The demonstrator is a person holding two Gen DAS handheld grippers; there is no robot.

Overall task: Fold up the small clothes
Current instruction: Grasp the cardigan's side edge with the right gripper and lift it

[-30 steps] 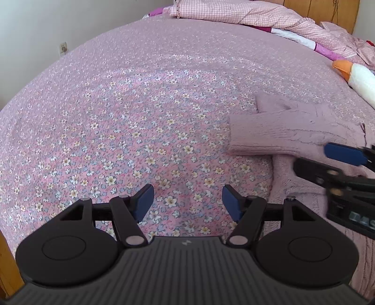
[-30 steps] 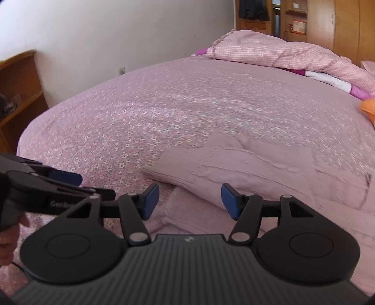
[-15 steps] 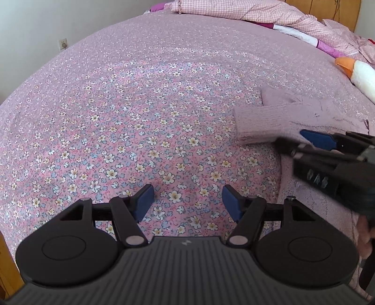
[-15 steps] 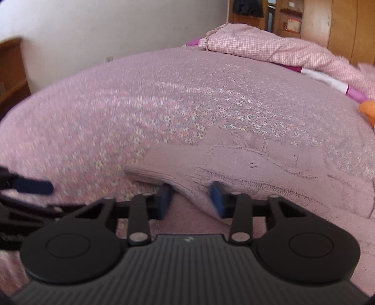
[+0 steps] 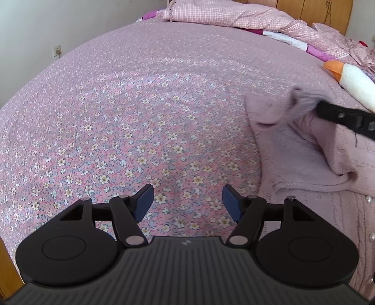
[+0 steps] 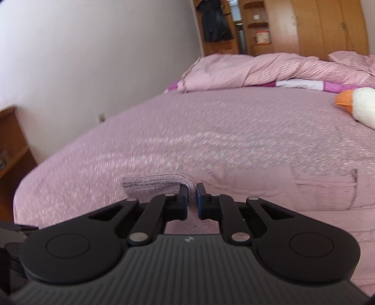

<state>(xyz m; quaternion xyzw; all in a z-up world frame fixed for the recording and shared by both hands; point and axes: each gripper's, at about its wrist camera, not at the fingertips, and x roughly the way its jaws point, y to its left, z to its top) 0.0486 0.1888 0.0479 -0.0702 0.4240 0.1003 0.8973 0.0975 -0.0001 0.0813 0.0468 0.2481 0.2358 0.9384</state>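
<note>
A small pale pink knitted cardigan point(image 5: 302, 162) lies on the flowered bedspread point(image 5: 140, 117), at the right in the left wrist view. My right gripper point(image 6: 192, 197) is shut on the cuff of its sleeve point(image 6: 159, 181) and holds that cuff lifted off the bed. From the left wrist the same gripper shows as a black arm point(image 5: 344, 116) with the raised sleeve point(image 5: 302, 103) at its tip. My left gripper point(image 5: 187, 201) hovers open over bare bedspread, left of the cardigan, with nothing between its fingers.
A bunched pink checked quilt point(image 5: 234, 16) lies along the far side of the bed. A white plush goose with an orange beak point(image 5: 351, 79) rests at the far right. Wooden wardrobes point(image 6: 316, 25) stand behind, and a wooden bedside cabinet point(image 6: 11, 150) at the left.
My right gripper has shut on the sleeve cuff and lifted it up and to the right. The left gripper has stayed open, drifting only slightly.
</note>
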